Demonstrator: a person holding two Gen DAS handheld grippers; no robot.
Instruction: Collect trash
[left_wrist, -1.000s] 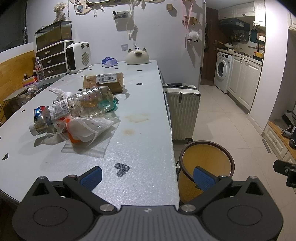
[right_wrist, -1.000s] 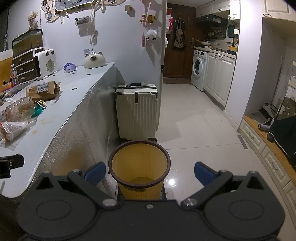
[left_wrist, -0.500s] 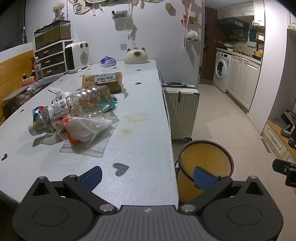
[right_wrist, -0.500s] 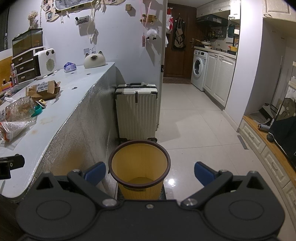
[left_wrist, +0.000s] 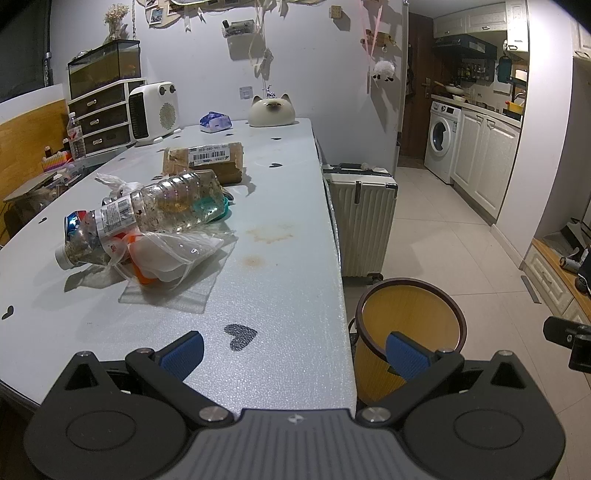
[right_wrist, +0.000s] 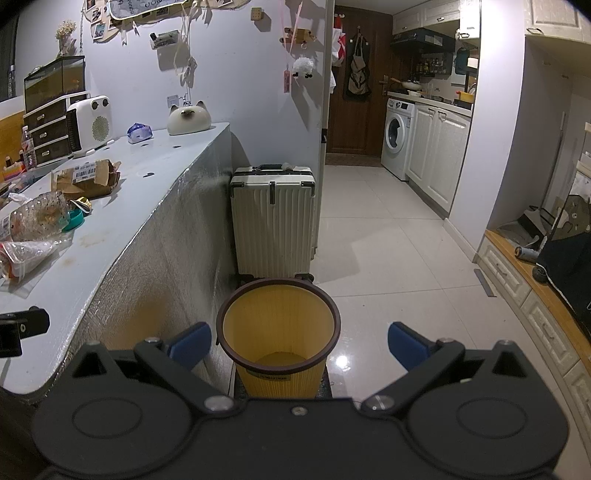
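**Trash on the table beside the yellow bin, both tongs released**

A crushed clear plastic bottle (left_wrist: 147, 214) lies on its side on the grey table (left_wrist: 280, 295), well back from the table's near edge, its white cap toward the left. It rests on a crumpled clear bag (left_wrist: 173, 254) with orange contents, which in turn lies on a flat transparent sheet (left_wrist: 166, 295). A teal lid (left_wrist: 218, 212) touches the bottle's base. Just behind the bottle sits a torn cardboard parcel (left_wrist: 207, 162) bearing a barcode label. At the table's far end stand a cat-shaped white object (left_wrist: 271, 110), a blue packet (left_wrist: 215, 122) and a white heater (left_wrist: 153, 110).

On the floor just beside the table's right edge stands the yellow bin (right_wrist: 279, 332), dark-rimmed; its contents cannot be made out. A white suitcase (right_wrist: 273, 221) stands just behind the bin, against the table's side.

The left gripper (left_wrist: 293, 354) hovers over the table's near edge, fingers spread apart and holding nothing. The right gripper (right_wrist: 299, 345) hangs above the bin, fingers likewise spread and holding nothing.
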